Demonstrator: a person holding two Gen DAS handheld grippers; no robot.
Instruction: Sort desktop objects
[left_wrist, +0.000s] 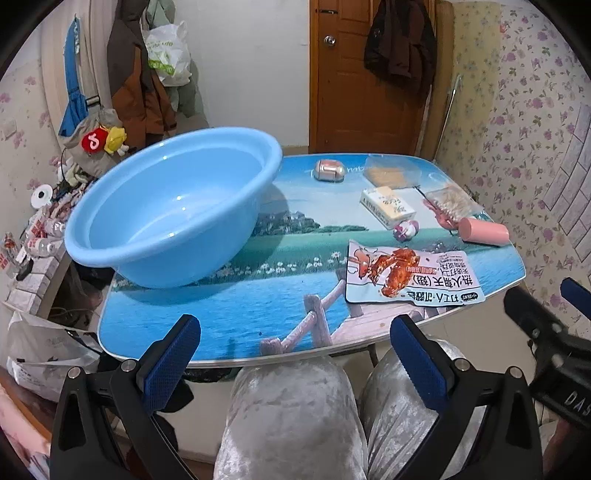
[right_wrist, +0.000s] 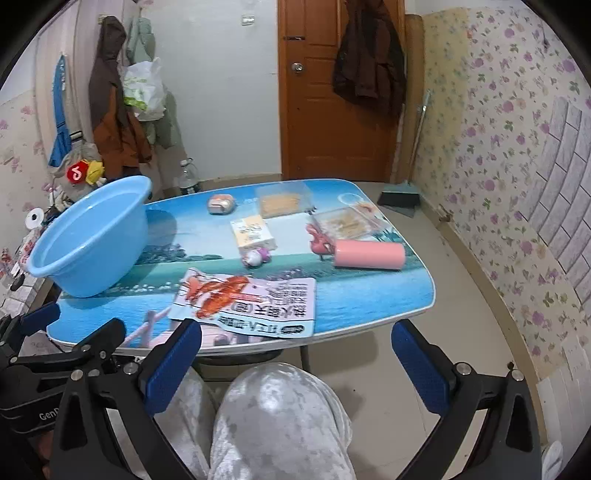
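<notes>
A small table (left_wrist: 229, 310) (right_wrist: 369, 302) with a lake picture carries an empty light-blue basin (left_wrist: 173, 206) (right_wrist: 92, 236) on its left side. On the right lie a flat snack packet with a crayfish print (left_wrist: 410, 277) (right_wrist: 251, 302), a pink cylinder (left_wrist: 484, 230) (right_wrist: 369, 254), a white-yellow box (left_wrist: 386, 206) (right_wrist: 253, 232), a small white-purple toy (left_wrist: 405, 229) (right_wrist: 257, 256), a metal can (left_wrist: 328, 170) (right_wrist: 220, 204) and clear bags (left_wrist: 391, 171) (right_wrist: 282, 203). My left gripper (left_wrist: 295, 350) and right gripper (right_wrist: 297, 354) hang open and empty before the near edge, above a person's knees.
Grey-trousered knees (left_wrist: 291, 417) (right_wrist: 280, 417) sit under the near table edge. Coats (left_wrist: 136, 81) and a bag hang on the left wall; a cluttered ledge (left_wrist: 40, 236) stands left of the table. A wooden door (right_wrist: 332, 92) is behind, and a dustpan (right_wrist: 400, 195) lies on the floor at the right.
</notes>
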